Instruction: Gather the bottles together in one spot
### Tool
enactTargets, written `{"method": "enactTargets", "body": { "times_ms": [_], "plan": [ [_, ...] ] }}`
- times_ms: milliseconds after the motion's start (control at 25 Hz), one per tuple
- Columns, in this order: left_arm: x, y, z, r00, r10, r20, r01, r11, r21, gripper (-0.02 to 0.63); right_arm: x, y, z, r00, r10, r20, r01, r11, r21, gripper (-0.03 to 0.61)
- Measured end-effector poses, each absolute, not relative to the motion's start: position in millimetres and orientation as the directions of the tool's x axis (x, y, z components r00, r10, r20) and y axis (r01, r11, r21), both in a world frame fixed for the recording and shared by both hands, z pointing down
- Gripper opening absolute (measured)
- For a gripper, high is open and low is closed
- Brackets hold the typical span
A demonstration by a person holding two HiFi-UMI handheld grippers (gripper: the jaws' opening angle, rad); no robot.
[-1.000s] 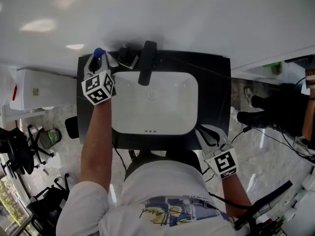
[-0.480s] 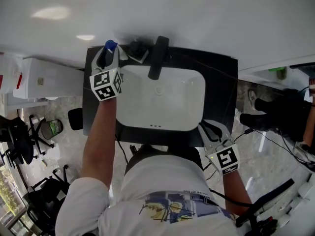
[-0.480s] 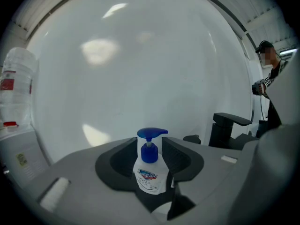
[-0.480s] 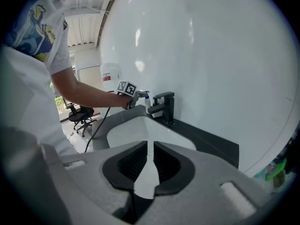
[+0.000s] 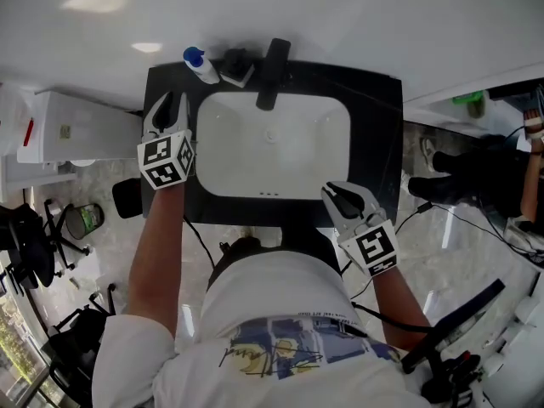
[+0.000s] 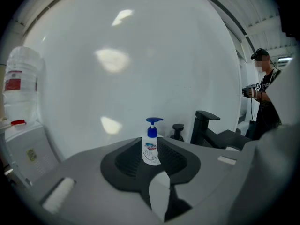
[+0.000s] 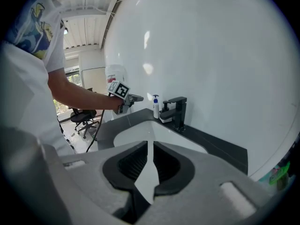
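The pump bottle (image 5: 201,65) stands at the sink's (image 5: 280,164) 11 o'clock, beside the dark dispenser (image 5: 235,65), likely the gathering spot. The left gripper (image 5: 167,109) hangs clear of it, empty jaws closing. The right gripper (image 5: 340,195) idles at 5 o'clock, jaws nearly together on nothing.

Bright, even overhead light. I note soft glare patches on the white wall (image 5: 357,24). Both gripper views bow hard at the edges, corners black. Nearest foreground soft; faint shadow behind the tap (image 5: 270,68).
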State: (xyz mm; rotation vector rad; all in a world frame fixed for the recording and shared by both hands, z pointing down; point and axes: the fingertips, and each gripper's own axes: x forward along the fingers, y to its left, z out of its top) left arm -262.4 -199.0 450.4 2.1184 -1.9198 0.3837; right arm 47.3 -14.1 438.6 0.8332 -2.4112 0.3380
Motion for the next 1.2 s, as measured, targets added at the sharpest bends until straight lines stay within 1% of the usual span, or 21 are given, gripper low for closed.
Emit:
{"method": "enactTargets", "body": {
  "times_ms": [80, 240, 400, 560, 800, 1200],
  "plan": [
    [-268, -178, 449, 0.106, -0.918, 0.382, -0.994, -0.108, 0.017, 0.093, 36, -2, 436, -0.647, -0.490, 0.584, -0.629, 0.776, -0.047, 0.037],
    [-282, -135, 440, 0.116, -0.906, 0.407, -0.992, -0.125, 0.003, 0.032, 12, 26, 433, -0.643, -0.499, 0.581, -0.635, 0.771, -0.041, 0.032],
    [-275, -96, 435, 0.178, -0.882, 0.437, -0.981, -0.192, 0.012, 0.002, -2, 49, 435, -0.636, -0.507, 0.582, -0.643, 0.765, -0.036, 0.025],
    [-268, -51, 438, 0.251, -0.836, 0.488, -0.963, -0.268, 0.036, 0.002, -17, 71, 435, -0.623, -0.526, 0.578, -0.656, 0.754, -0.021, 0.002],
    [-245, 9, 440, 0.390, -0.761, 0.519, -0.911, -0.401, 0.096, 0.002, -35, 99, 435, -0.606, -0.554, 0.571, -0.675, 0.737, -0.002, 0.002],
    [-208, 90, 433, 0.566, -0.610, 0.554, -0.796, -0.580, 0.175, 0.002, -55, 125, 422, -0.593, -0.591, 0.547, -0.686, 0.726, 0.040, 0.002]
  ]
}}
